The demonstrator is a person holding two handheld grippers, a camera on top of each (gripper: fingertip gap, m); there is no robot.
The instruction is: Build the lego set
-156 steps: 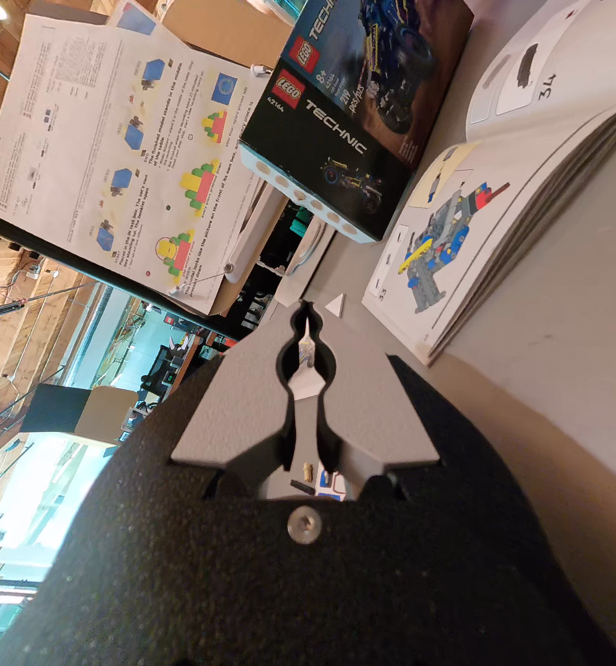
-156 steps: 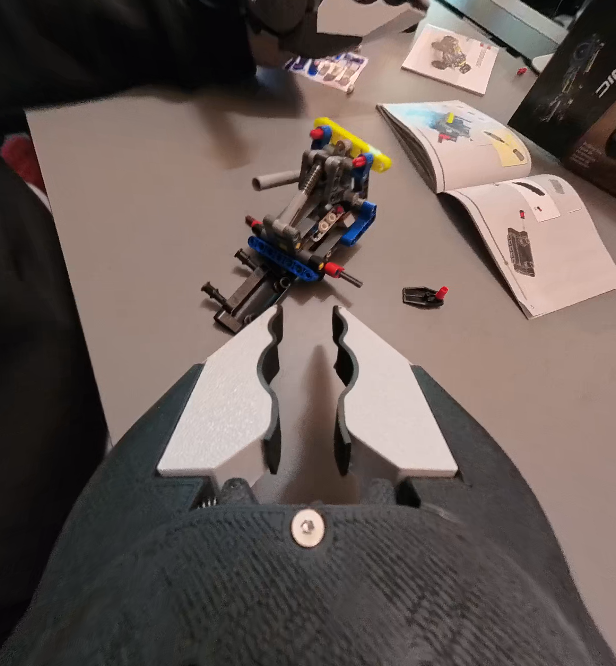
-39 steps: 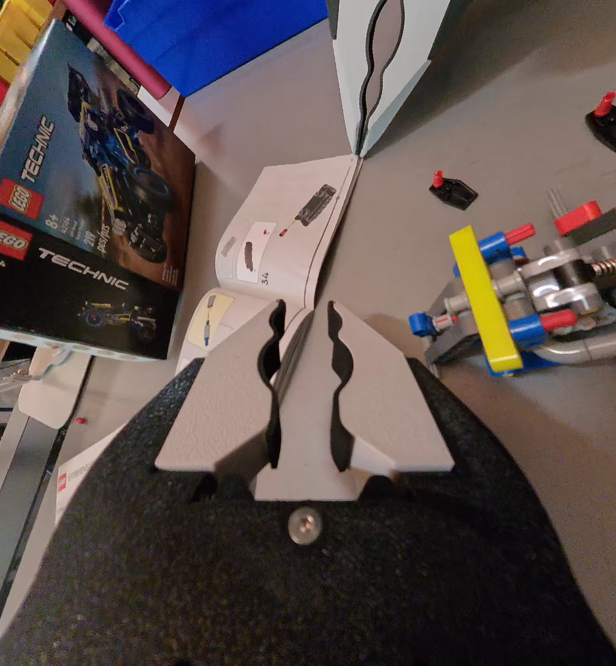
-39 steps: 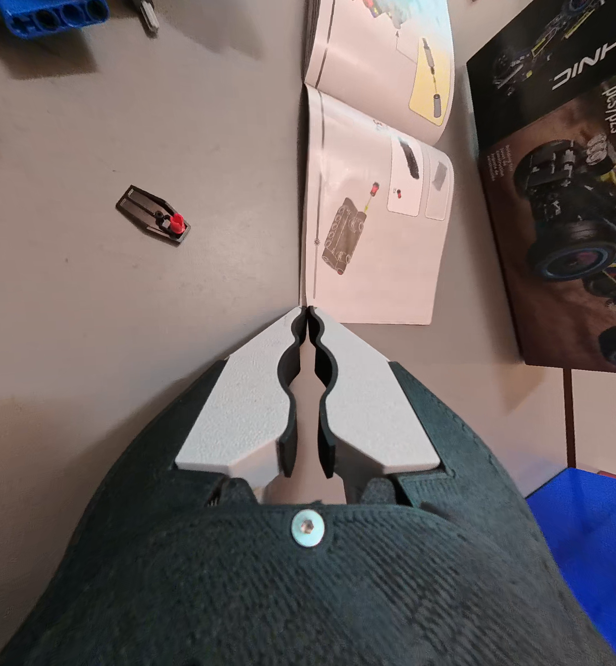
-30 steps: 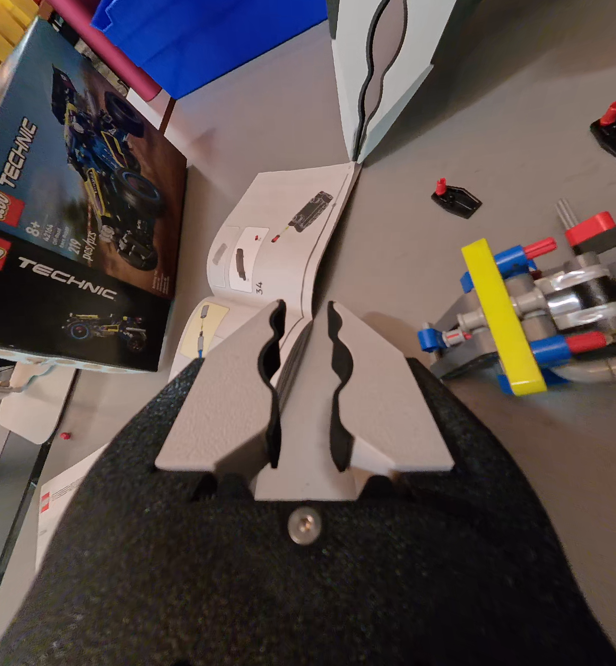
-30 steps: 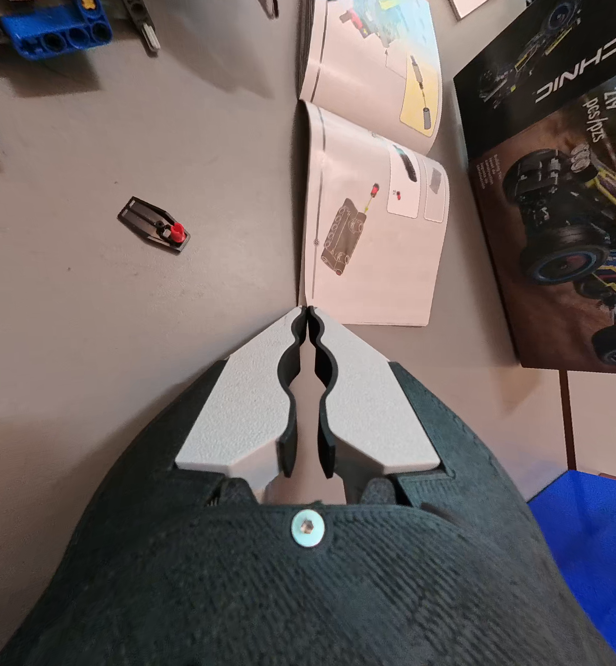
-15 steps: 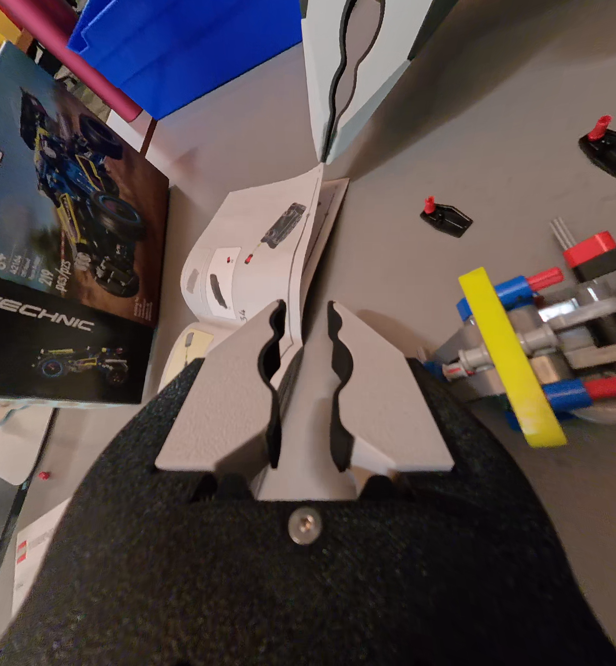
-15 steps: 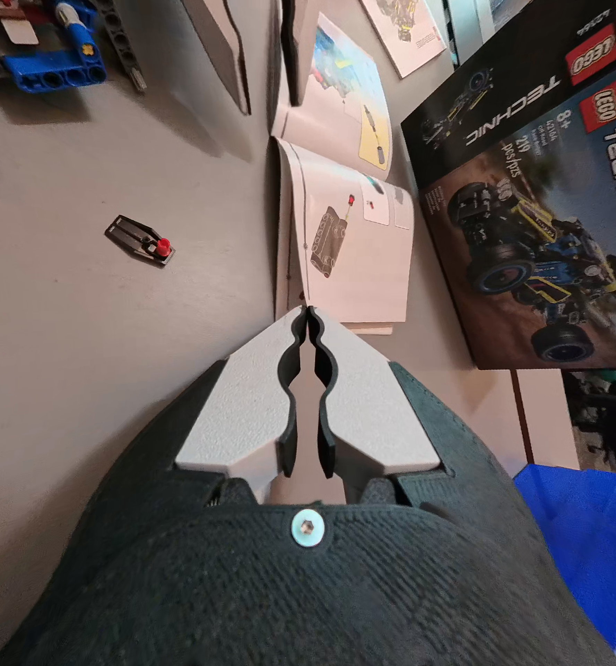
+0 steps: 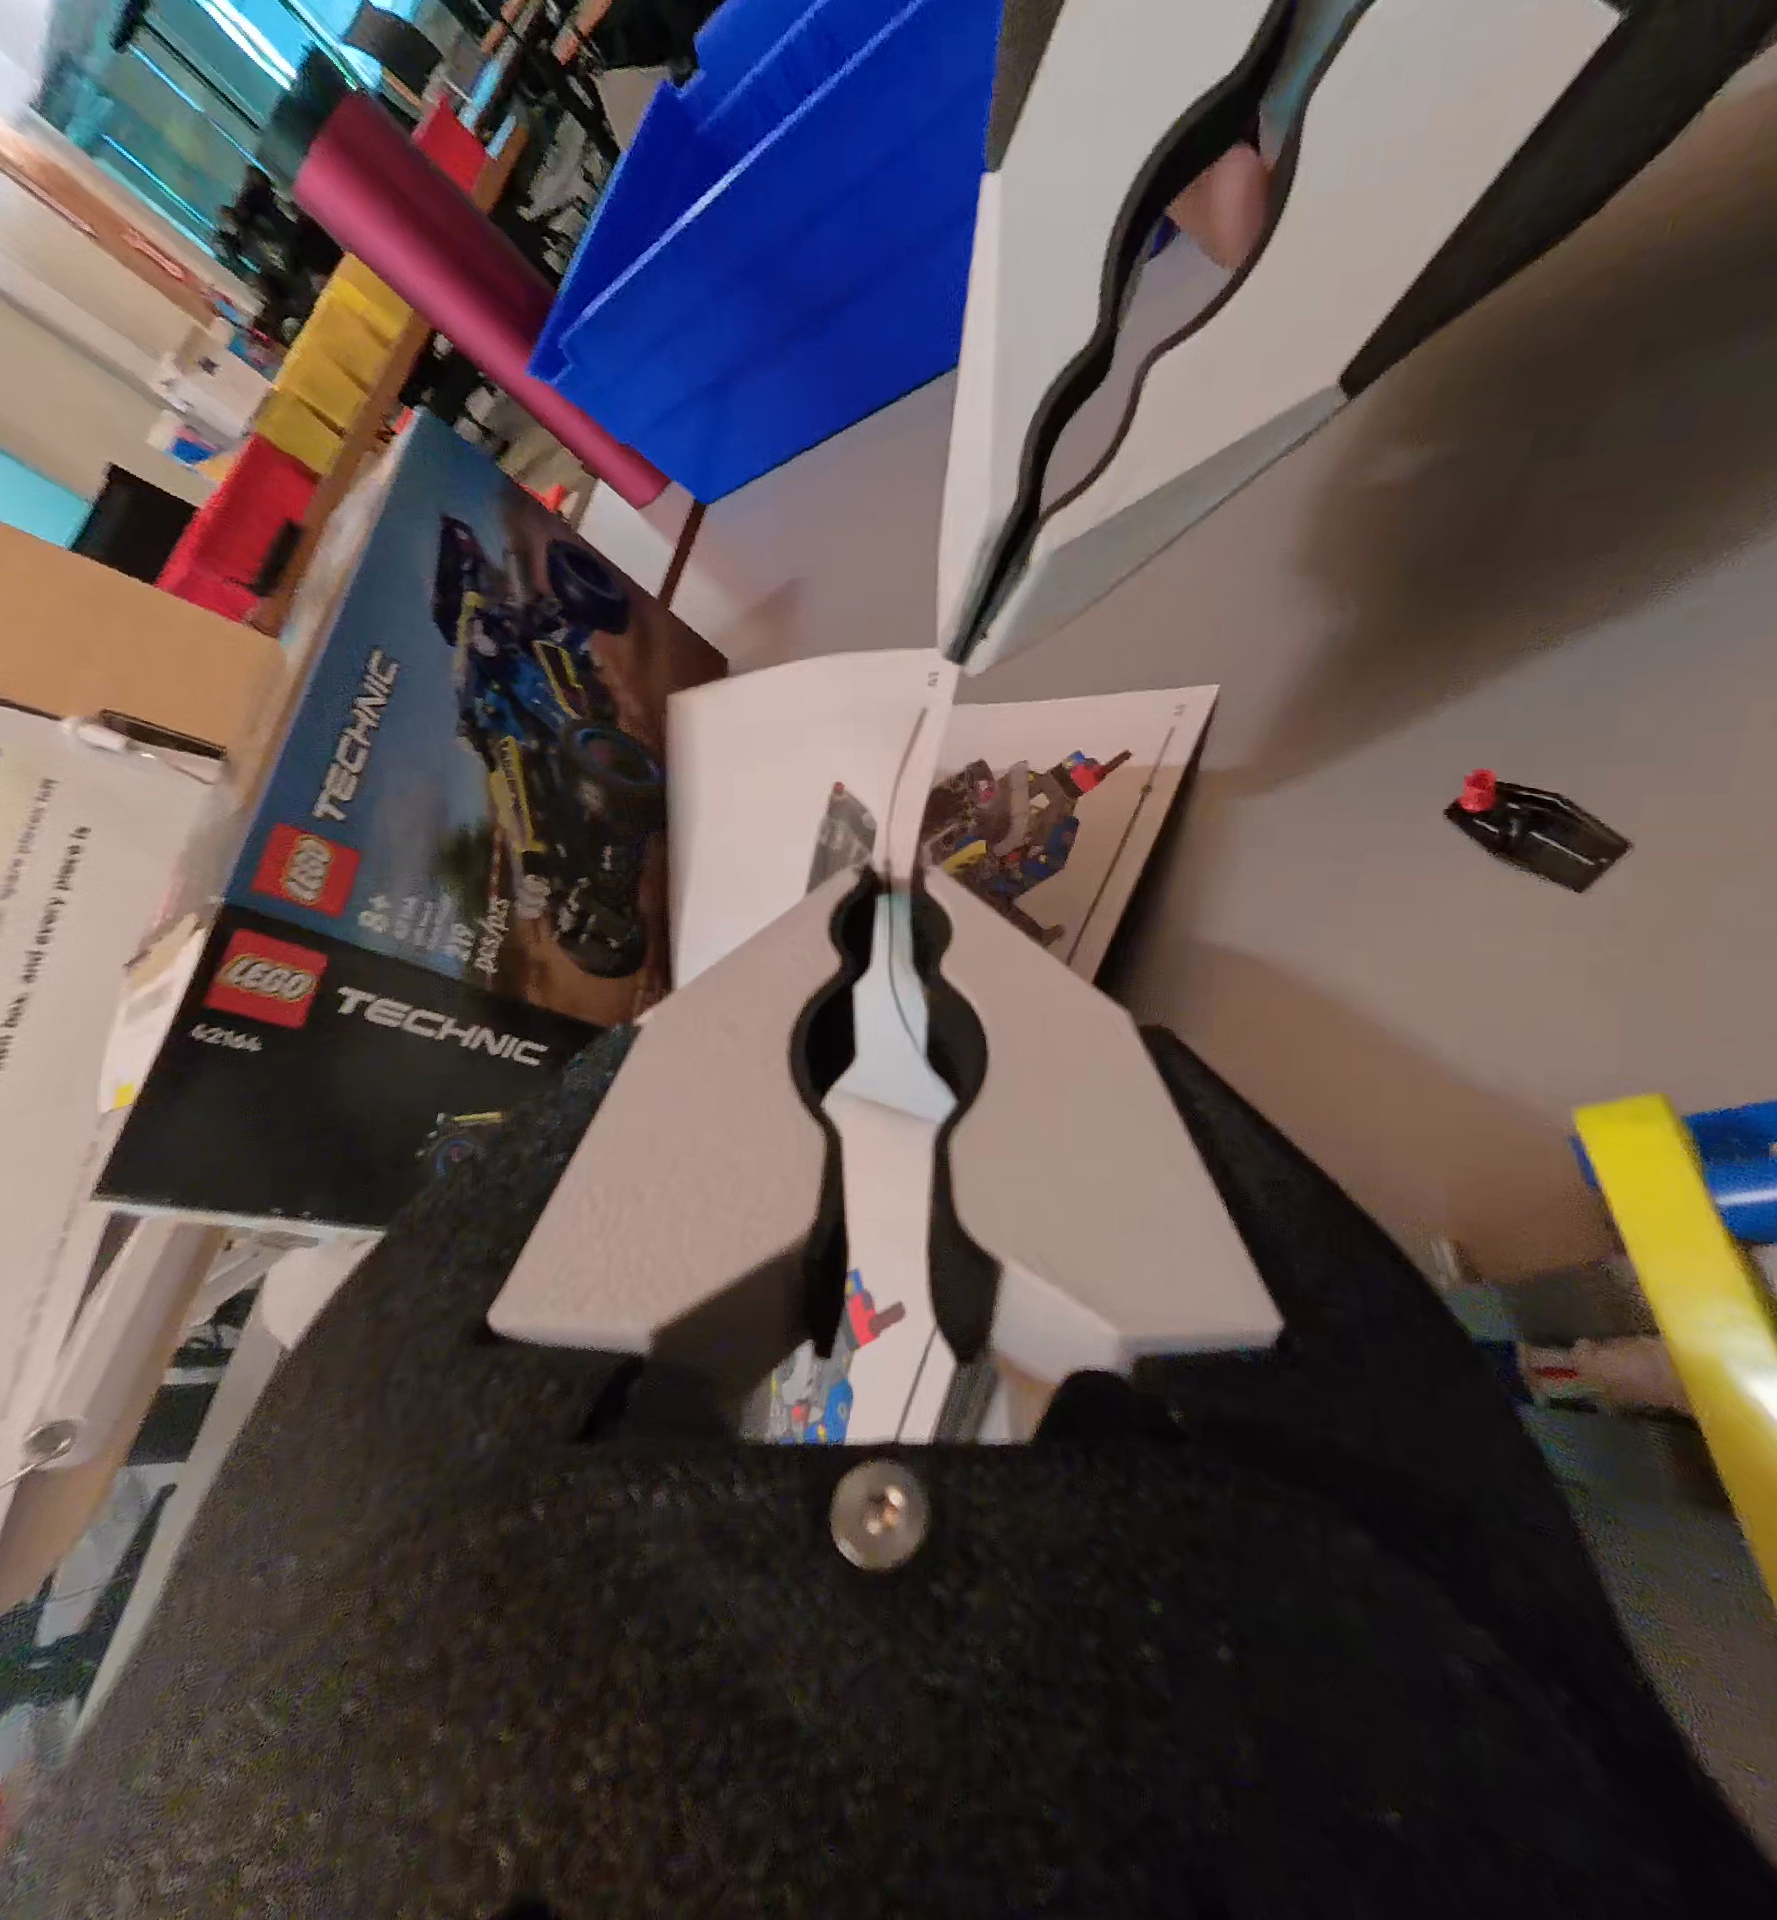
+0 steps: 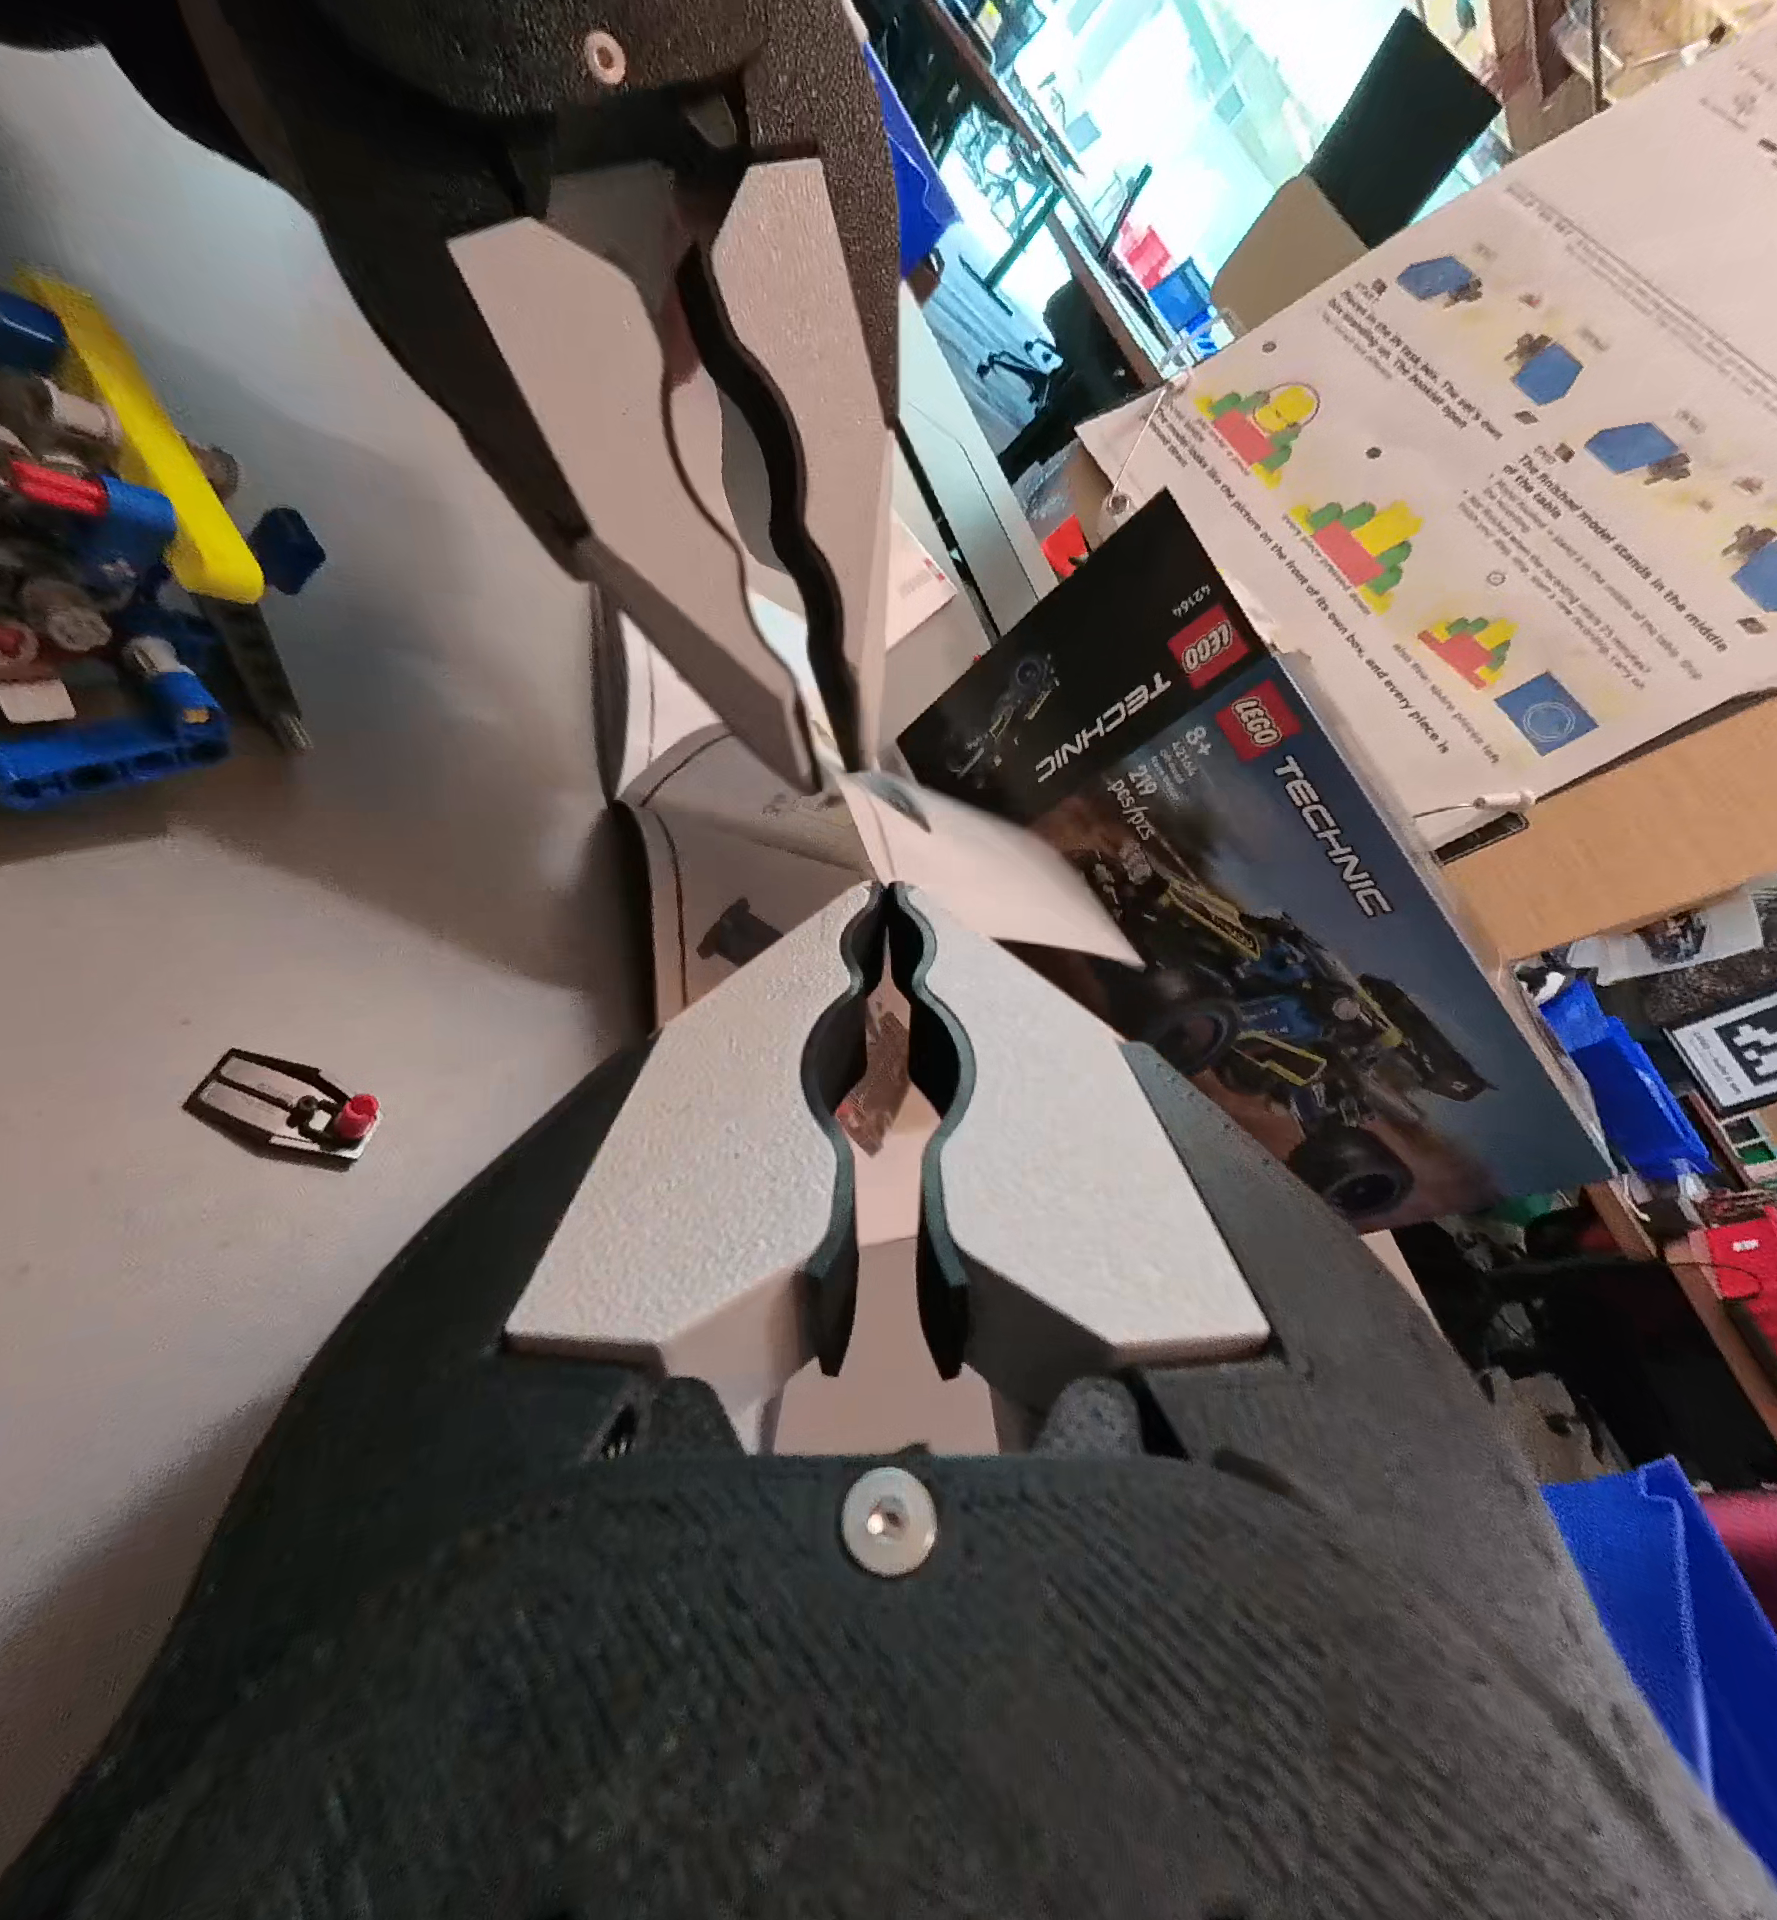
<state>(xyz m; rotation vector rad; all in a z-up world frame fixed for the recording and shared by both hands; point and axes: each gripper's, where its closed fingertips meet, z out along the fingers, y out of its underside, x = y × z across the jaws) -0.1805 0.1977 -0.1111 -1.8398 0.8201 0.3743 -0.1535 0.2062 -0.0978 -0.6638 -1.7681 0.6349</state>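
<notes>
Grey table (image 9: pixel 1486 623); booklet page (image 9: pixel 790 790) between both tongs.

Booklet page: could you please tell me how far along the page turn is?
Done: one page is lifted off the open booklet, standing roughly upright. In hand: the left gripper has its fingers closed on the page's near edge; the right gripper is closed at its top corner. Left: the page is not yet laid flat on either side.
</notes>
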